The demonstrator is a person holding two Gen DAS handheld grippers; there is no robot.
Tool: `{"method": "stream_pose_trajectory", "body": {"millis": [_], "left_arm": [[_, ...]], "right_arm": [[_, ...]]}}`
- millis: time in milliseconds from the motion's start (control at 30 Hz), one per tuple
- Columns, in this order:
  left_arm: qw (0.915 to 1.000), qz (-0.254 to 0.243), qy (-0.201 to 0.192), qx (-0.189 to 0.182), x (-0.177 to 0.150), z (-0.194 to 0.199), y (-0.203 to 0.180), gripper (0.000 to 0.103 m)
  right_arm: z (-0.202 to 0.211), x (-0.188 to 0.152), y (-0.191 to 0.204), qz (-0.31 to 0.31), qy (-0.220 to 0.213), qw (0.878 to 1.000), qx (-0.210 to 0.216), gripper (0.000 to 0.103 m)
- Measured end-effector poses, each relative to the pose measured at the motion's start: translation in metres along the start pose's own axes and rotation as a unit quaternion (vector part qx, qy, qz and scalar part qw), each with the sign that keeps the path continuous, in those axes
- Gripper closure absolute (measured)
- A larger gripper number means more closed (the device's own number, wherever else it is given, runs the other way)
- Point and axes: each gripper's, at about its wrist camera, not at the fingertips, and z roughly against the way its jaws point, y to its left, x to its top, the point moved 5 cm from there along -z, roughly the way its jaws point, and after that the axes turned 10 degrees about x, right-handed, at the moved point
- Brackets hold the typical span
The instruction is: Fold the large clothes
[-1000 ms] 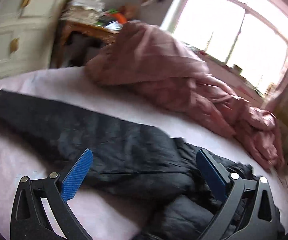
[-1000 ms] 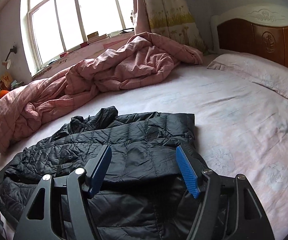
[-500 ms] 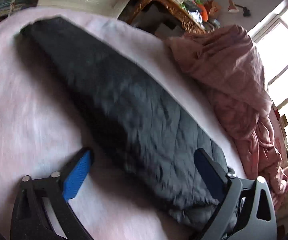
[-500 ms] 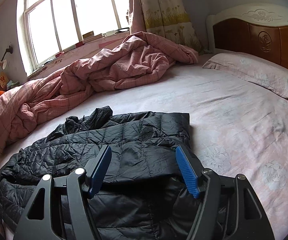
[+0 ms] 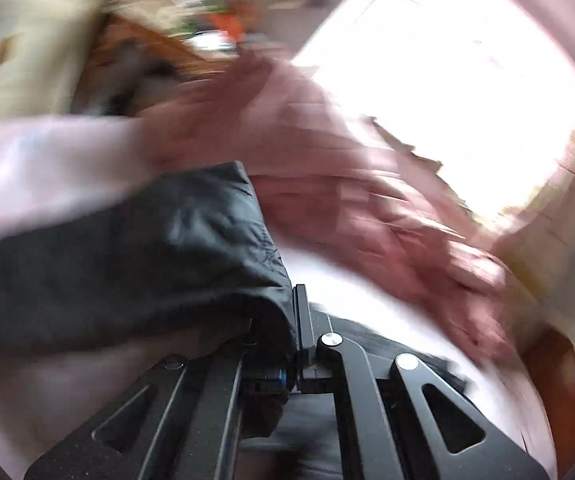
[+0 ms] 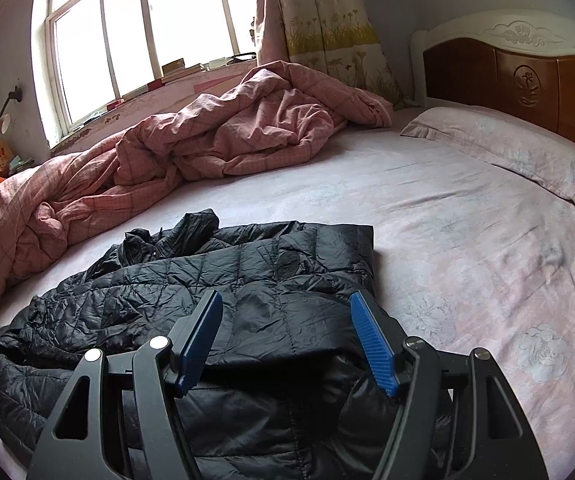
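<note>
Black quilted jacket (image 6: pixel 247 292) lying spread on the pink bed sheet (image 6: pixel 467 240), near the foot end, its body largely flat but creased, with the collar or hood bunched at the far edge. Left gripper (image 5: pixel 293 344) pressed together on a fold of the jacket's black fabric, apparently a sleeve (image 5: pixel 127 264), which drapes over its left finger; this view is heavily smeared, so the rest of it reads poorly. Right gripper (image 6: pixel 285 336) spread wide, hovering just above the jacket's near half, holding nothing.

Progress, as judged: early. One sleeve appears to be gathered for folding inward; the body has yet to be doubled over, and the creases have not been smoothed.

Surroundings: a rumpled pink quilt (image 6: pixel 207 152) heaped along the window side of the bed, just beside the jacket's far edge and likely to crowd any fold made in that direction; a pillow (image 6: pixel 507 148) against the wooden headboard (image 6: pixel 527 76), well apart; a window (image 6: pixel 143 36) with books on its sill; a patterned curtain (image 6: pixel 327 20)
</note>
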Motion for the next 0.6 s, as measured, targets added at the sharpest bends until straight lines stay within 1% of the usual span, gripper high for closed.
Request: {"method": "stream_pose_trajectory", "body": {"millis": [33,100,133,200,333,367,433,500,567,600], "left_arm": [[0.9992,-0.03,-0.006,-0.024,0.0,0.011,-0.025,0.102],[0.9945,-0.083,-0.003,-0.064,-0.004,0.025,-0.073,0.102],[0.9916,-0.1,0.004,-0.083,-0.008,0.029,-0.094,0.102],[0.9818,-0.133,0.032,-0.131,-0.021,0.036,-0.141,0.102],[0.9659,-0.187,0.057,-0.17,-0.059,0.034,-0.21,0.102],[0.9602,-0.195,0.07,-0.187,-0.074,0.033,-0.223,0.102],[0.9519,-0.205,0.101,-0.204,-0.102,0.03,-0.238,0.102],[0.9437,-0.226,0.133,-0.202,-0.129,0.019,-0.248,0.101],[0.9335,-0.253,0.16,-0.198,-0.157,0.01,-0.247,0.1],[0.93,-0.266,0.169,-0.189,-0.167,0.005,-0.242,0.092]], "right_arm": [[-0.001,0.0,-0.001,-0.003,0.002,1.0,0.003,0.034],[-0.003,-0.001,-0.001,-0.006,0.007,1.0,0.007,0.034],[-0.004,-0.001,-0.002,-0.005,0.009,1.0,0.005,0.034],[-0.004,-0.001,-0.002,0.0,0.008,1.0,0.0,0.034],[0.0,0.001,0.0,0.004,-0.002,1.0,-0.005,0.034],[0.001,0.001,0.0,0.001,-0.005,1.0,-0.005,0.034],[0.002,0.001,-0.002,-0.014,-0.009,1.0,0.002,0.034],[0.001,0.001,-0.002,-0.019,-0.004,1.0,0.014,0.034],[0.0,0.0,-0.002,-0.02,-0.001,1.0,0.017,0.034],[0.0,0.0,-0.002,-0.02,-0.002,1.0,0.016,0.034]]}}
